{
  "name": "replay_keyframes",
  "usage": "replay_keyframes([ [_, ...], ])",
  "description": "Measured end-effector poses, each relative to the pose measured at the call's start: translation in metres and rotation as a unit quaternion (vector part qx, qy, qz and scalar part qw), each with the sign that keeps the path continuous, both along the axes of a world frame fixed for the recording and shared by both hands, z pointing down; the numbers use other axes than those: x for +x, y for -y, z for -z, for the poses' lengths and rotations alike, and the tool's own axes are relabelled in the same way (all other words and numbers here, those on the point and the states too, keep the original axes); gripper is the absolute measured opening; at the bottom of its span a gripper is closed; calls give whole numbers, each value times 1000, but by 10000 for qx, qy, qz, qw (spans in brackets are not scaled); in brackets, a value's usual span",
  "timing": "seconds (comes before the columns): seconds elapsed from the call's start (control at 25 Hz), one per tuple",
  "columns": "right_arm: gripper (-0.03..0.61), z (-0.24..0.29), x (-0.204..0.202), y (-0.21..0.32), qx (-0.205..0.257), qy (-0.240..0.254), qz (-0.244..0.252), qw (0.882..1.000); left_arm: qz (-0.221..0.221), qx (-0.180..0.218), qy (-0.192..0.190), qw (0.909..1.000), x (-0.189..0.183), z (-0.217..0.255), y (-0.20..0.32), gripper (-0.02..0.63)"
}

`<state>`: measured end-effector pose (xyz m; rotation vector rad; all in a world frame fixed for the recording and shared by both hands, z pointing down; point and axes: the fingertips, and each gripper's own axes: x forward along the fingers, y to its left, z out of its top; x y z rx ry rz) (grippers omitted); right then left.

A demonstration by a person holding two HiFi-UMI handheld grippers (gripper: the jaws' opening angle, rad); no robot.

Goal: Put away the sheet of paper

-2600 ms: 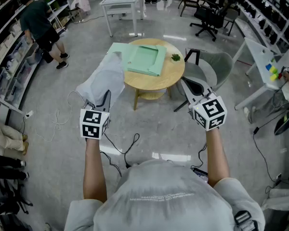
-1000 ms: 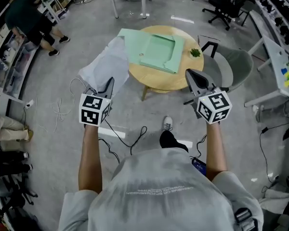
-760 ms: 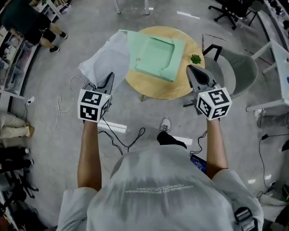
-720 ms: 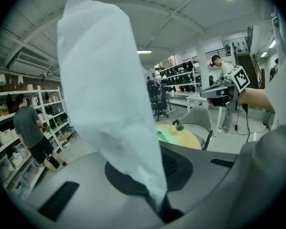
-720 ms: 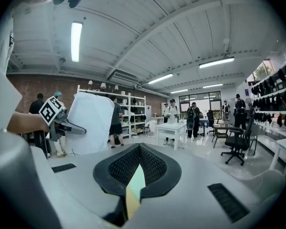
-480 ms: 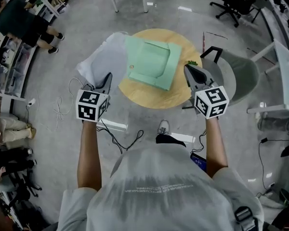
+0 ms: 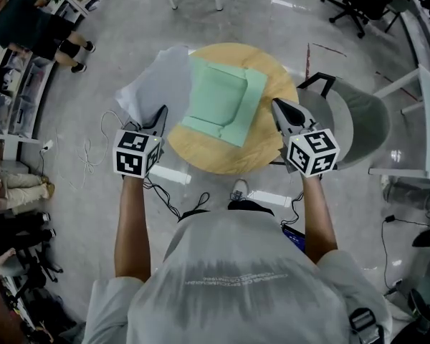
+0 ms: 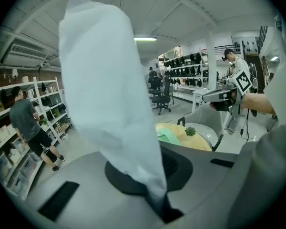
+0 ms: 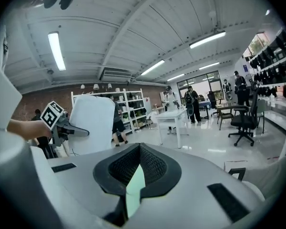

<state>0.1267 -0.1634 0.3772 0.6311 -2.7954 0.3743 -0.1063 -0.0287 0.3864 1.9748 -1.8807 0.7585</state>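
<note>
Two grippers in the frame, one in each hand, both held out over the near side of a round wooden table (image 7: 226, 155). Left gripper (image 7: 161, 113): jaws pressed together on the near edge of the sheet of paper (image 7: 156, 84), pinching it. The sheet is white, up in the air and not lying on anything; it spreads away from the jaws toward the far left, past the table's left rim. In the left gripper view it stands up from the jaws and fills the middle of the picture. Right gripper (image 7: 275, 104): jaws closed tight, tips over the table's right edge. A thin pale green sliver shows in the slit between them in the right gripper view; cannot tell what it is. A pale green folder (image 7: 218, 102) lies flat on the tabletop between the two grippers, its left edge just beside the sheet's right edge as seen from the head view. A small green plant (image 8: 190, 130) sits on the table's far right part, seen only from the left gripper. A grey chair (image 7: 355, 124) stands just right of the table. Loose cables (image 7: 100, 165) trail on the grey floor to the left. A person in dark clothes (image 7: 37, 26) stands by the shelving at far left.
</note>
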Motion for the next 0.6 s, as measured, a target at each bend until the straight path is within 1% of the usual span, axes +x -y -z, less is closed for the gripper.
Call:
replay_keyframes([
  [0.16,28,-17,-6,10,-48,-185,134,9997,76,-134,-59,9999,-5,-12,9,20],
  [0.32,28,-38,-16,5,-82,-416,293,9987,78,-260,-145,9995,-13,-27,9,20],
  [0.44,28,-46,-22,-2,-38,-530,224,9983,34,-288,-284,9992,-23,-35,10,20],
  [0.6,27,-49,-34,-5,59,-718,48,9974,-36,-323,-556,9979,-44,-46,15,20],
])
